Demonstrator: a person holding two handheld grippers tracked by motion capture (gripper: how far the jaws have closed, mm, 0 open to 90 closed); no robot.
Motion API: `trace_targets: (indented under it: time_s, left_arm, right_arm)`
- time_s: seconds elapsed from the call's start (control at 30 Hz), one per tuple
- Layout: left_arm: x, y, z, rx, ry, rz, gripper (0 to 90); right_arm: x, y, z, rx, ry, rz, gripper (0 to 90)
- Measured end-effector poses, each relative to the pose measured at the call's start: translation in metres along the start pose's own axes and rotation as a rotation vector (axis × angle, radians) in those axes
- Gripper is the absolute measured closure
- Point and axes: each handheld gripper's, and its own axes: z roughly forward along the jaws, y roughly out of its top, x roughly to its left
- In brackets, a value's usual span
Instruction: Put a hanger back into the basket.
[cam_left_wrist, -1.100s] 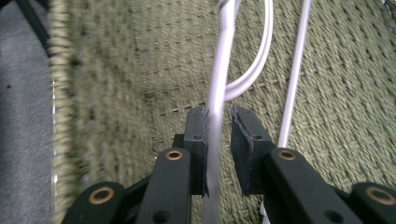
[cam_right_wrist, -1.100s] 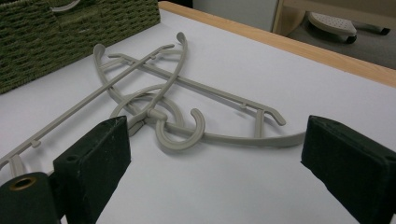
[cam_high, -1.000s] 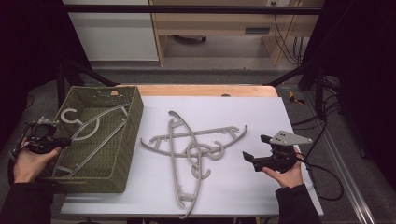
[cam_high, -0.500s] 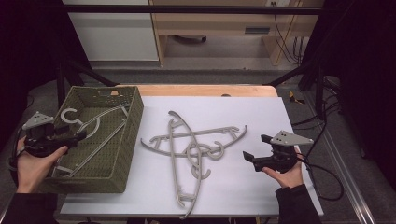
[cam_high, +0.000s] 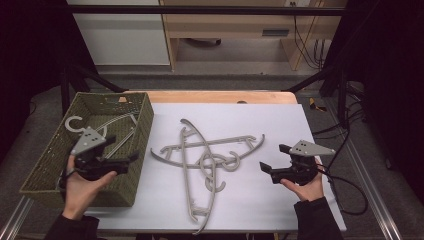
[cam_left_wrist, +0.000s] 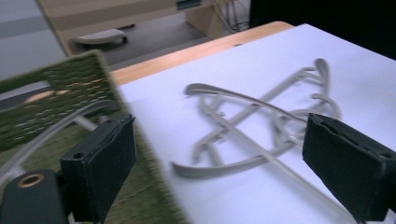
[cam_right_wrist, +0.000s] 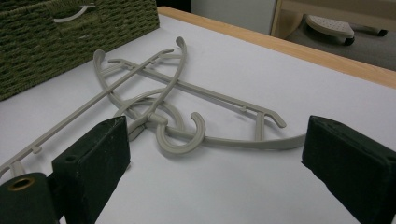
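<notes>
Two grey plastic coat hangers lie crossed on the white bench (cam_high: 260, 125), hooks tangled at the crossing. One hanger (cam_high: 192, 170) runs long axis from twelve to six o'clock, its hook curling toward three o'clock. The other hanger (cam_high: 235, 143) stretches from nine to three o'clock, its hook hanging toward six. A third hanger (cam_high: 117, 122) lies inside the green woven basket (cam_high: 135, 145) at the bench's nine o'clock side, its hook over the far left rim.

The left gripper (cam_high: 122, 162) hovers over the basket's right wall and points toward three o'clock at the pile; its jaws have just been opening and stand spread with nothing between them. The right gripper (cam_high: 274, 162) sits at the pile's four o'clock, pointing toward nine, jaws wide apart and empty.
</notes>
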Motion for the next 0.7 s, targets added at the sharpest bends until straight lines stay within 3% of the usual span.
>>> trace_targets:
  time_s: [0.13, 0.27, 0.63, 0.7]
  left_arm:
    - [-0.024, -0.001, 0.013, 0.0, -0.048, 0.029, 8.9]
    - [-0.043, -0.005, 0.027, -0.001, -0.083, 0.033, 9.1]
    - [-0.075, -0.027, 0.058, 0.03, -0.131, 0.054, 9.6]
    - [-0.081, -0.03, 0.065, 0.055, -0.148, 0.066, 9.8]
  right_arm:
    - [0.0, -0.001, 0.0, 0.003, -0.003, -0.001, 7.5]
    - [-0.001, -0.001, -0.001, -0.003, -0.002, -0.002, 7.4]
    - [0.001, -0.004, 0.002, -0.017, -0.008, -0.004, 6.3]
    - [0.002, -0.004, 0.002, -0.015, -0.006, -0.007, 6.4]
